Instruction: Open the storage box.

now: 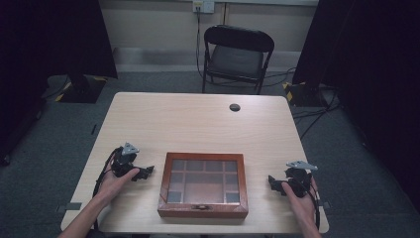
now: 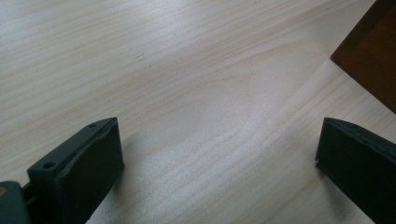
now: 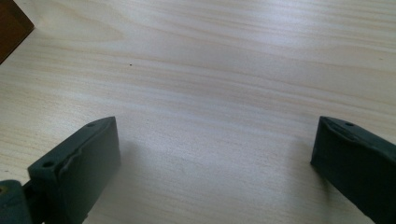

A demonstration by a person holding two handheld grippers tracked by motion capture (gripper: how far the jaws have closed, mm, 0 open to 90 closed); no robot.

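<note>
A brown wooden box [image 1: 203, 185] with a glass lid divided into several panes lies shut near the table's front edge, its small clasp facing me. My left gripper [image 1: 147, 172] rests on the table just left of the box, open, nothing between its jaws. Its own view [image 2: 219, 158] looks across bare wood, with a corner of the box [image 2: 371, 60] at the upper right. My right gripper [image 1: 272, 180] rests right of the box, open and empty too. Its view [image 3: 215, 156] shows the box's corner [image 3: 11, 28] at the upper left.
The light wooden table [image 1: 198, 124] has a round cable hole [image 1: 235, 107] near its far edge. A black folding chair [image 1: 236, 58] stands beyond the table. Dark curtains hang at both sides, and cables [image 1: 317, 106] lie on the grey carpet at the right.
</note>
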